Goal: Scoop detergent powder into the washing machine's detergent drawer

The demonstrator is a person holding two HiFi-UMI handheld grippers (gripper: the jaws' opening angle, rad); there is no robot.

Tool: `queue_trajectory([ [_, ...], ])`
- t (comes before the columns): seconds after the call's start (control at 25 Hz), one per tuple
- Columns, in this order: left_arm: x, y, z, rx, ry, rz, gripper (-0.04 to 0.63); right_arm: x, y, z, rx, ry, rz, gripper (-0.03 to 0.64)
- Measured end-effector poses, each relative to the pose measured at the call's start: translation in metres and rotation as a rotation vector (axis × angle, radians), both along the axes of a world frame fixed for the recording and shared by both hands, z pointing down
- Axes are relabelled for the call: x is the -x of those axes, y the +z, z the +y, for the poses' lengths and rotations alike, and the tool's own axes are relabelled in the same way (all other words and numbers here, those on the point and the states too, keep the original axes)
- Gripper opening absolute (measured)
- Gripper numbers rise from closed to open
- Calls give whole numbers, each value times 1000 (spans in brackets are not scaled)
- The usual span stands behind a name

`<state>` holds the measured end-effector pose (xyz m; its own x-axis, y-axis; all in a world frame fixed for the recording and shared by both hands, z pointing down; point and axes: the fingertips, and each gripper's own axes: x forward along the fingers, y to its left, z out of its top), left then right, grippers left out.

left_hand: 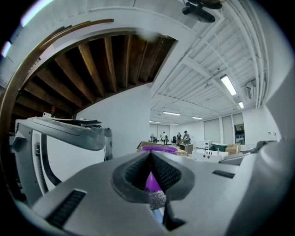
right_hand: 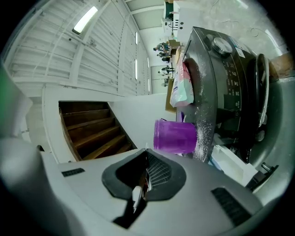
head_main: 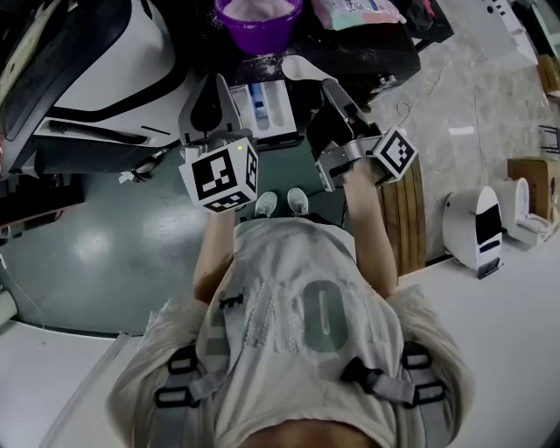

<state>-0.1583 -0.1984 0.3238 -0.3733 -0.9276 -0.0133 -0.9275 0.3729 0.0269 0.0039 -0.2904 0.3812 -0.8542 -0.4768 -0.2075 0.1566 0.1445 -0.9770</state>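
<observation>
The white detergent drawer [head_main: 278,112] stands pulled out of the dark washing machine [head_main: 372,54]. On the machine's top sits a purple bowl [head_main: 258,21] of powder, also in the right gripper view as the purple bowl [right_hand: 175,136]. My right gripper [head_main: 335,90] is shut on the thin handle of a white scoop [right_hand: 137,193]; the scoop's head [head_main: 299,68] hangs between bowl and drawer. My left gripper [head_main: 219,94] hovers at the drawer's left side, jaws shut with nothing seen between them [left_hand: 151,159].
A detergent bag [right_hand: 182,90] lies behind the bowl, with spilled powder [right_hand: 203,129] on the machine's top. A second, white machine [left_hand: 69,138] stands to the left. A wooden panel [head_main: 404,214] and white devices [head_main: 477,227] are at the right.
</observation>
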Motion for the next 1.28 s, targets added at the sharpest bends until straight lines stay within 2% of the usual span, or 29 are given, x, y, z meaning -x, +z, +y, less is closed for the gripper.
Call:
queue_trajectory([
  [0.2, 4, 3, 7, 14, -10, 2, 20, -1, 2, 4, -21, -1, 22, 9],
  [0.4, 8, 11, 15, 38, -20, 7, 20, 4, 13, 14, -72, -24, 109, 9],
  [0.6, 14, 21, 26, 63, -41, 16, 20, 10, 31, 22, -83, -62, 158, 9],
  [0.96, 22, 37, 38, 101, -73, 30, 20, 27, 57, 26, -225, -142, 363, 9],
  [1.28, 36, 47, 57, 117, -129, 53, 20, 68, 65, 46, -258, -265, 380, 9],
])
